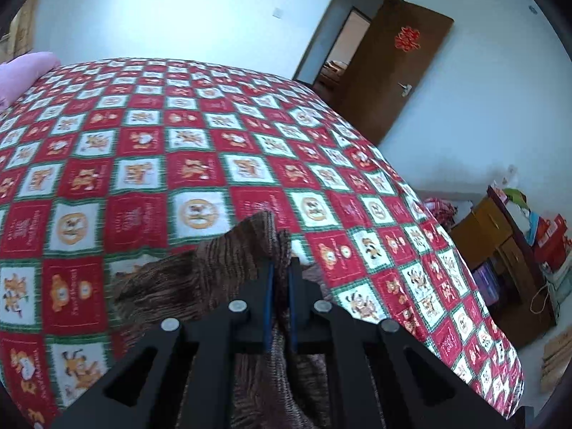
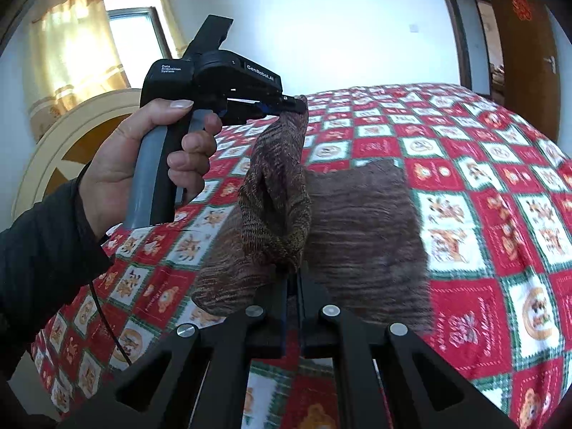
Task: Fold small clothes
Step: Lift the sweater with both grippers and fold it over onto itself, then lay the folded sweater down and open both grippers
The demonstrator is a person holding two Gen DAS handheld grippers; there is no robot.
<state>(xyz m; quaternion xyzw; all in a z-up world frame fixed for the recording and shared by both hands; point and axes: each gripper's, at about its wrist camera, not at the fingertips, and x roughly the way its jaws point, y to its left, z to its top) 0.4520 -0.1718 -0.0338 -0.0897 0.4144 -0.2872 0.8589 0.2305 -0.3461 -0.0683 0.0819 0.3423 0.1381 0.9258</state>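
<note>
Above the checked bedspread (image 2: 464, 178), the left tool (image 2: 293, 104) and right tool (image 2: 292, 279) each clamp an edge of the brown knit garment (image 2: 357, 221), lifted over the near bed.

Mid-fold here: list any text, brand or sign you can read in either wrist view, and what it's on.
"GenRobot.AI": side of the left gripper body, right wrist view.
"Data Acquisition System": small print on the rear of that gripper body.
Red paper double-happiness sign: on the brown door.
Lettering in the red squares of the bedspread: blurred, unreadable.
Print on the red boxes beside the bed: too small to read.
</note>
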